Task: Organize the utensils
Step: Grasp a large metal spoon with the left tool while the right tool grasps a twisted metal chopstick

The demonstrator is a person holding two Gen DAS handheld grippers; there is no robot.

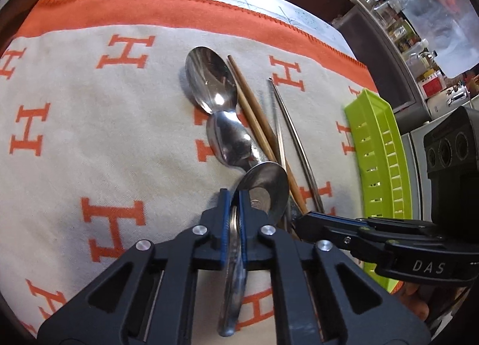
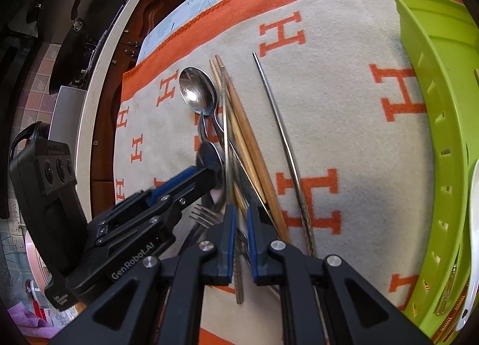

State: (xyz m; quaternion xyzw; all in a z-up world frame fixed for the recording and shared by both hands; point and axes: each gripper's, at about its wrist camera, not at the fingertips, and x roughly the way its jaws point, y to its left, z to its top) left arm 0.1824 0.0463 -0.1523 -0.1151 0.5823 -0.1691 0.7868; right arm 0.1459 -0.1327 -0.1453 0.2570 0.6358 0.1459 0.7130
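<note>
My left gripper (image 1: 234,198) is shut on a steel spoon (image 1: 263,192); its handle runs down between the blue pads. Two more steel spoons (image 1: 209,81) lie end to end beyond it, beside a pair of wooden chopsticks (image 1: 251,114) and a thin steel chopstick (image 1: 295,138). My right gripper (image 2: 241,213) is shut on another steel chopstick (image 2: 239,273) that slants up over the pile. In that view the left gripper (image 2: 209,171) comes in from the left, a fork (image 2: 205,216) lies just under it, and a loose steel chopstick (image 2: 284,141) rests to the right.
Everything lies on a cream cloth (image 1: 89,135) with orange H letters and an orange border. A lime green slotted basket (image 2: 434,105) stands along the right edge and holds a white spoon (image 2: 473,225). A dark pan (image 2: 71,45) hangs beyond the table.
</note>
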